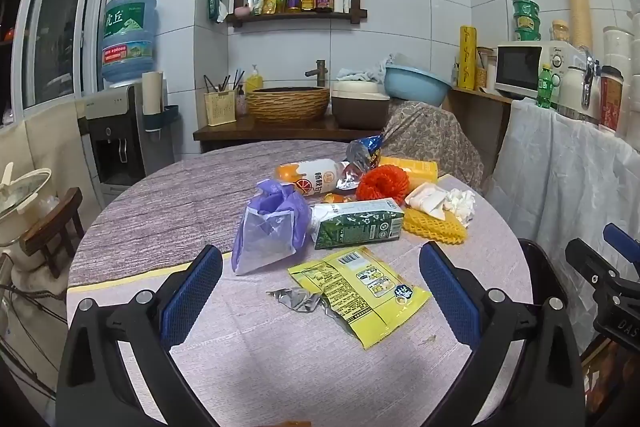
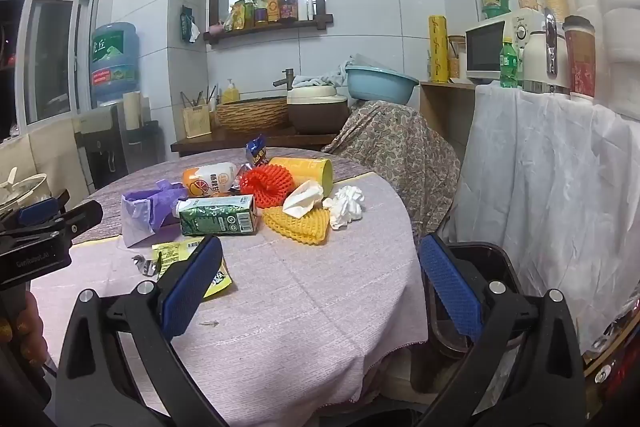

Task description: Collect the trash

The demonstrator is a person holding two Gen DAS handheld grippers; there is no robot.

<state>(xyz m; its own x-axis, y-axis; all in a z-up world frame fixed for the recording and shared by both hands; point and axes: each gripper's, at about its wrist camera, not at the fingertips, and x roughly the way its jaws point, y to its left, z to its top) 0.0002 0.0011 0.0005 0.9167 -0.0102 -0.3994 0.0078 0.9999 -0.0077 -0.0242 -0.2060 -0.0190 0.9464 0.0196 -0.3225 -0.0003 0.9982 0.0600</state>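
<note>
Hovering over a round table [image 1: 132,211] w/ a pale cloth, both claws hang empty; nothing looks collected yet, so the job seems at its very start.

Left gripper [image 1: 320,291]: blue pads spread wide apart, clamped on nothing, tilted a bit downward. Nearest item, lying between its pads & just ahead, is a flat yellow snack wrapper [image 1: 360,291] w/ a crumpled foil scrap [image 1: 298,299] touching its left edge. Farther ahead: a purple plastic bag [image 1: 272,227] to the left, a green drink carton [image 1: 356,223] on its side at centre, yellow foam netting [image 1: 436,227] to the right. Beyond those: orange foam netting [image 1: 382,183], crumpled white tissue [image 1: 460,205], an orange-label bottle [image 1: 308,175] lying down, a blue snack bag [image 1: 366,151] farthest.

Right gripper [image 2: 320,287]: pads also wide apart, holding nothing, tilted slightly down near the table's right edge. A dark bin [image 2: 480,259] sits just past its right pad, below table level; contents hard to tell. Trash pile lies ahead & left, well apart from this claw. Part of a hand [image 2: 24,331] shows at the far left.

All the rubbish is left to pick up, as far as can be seen.
</note>
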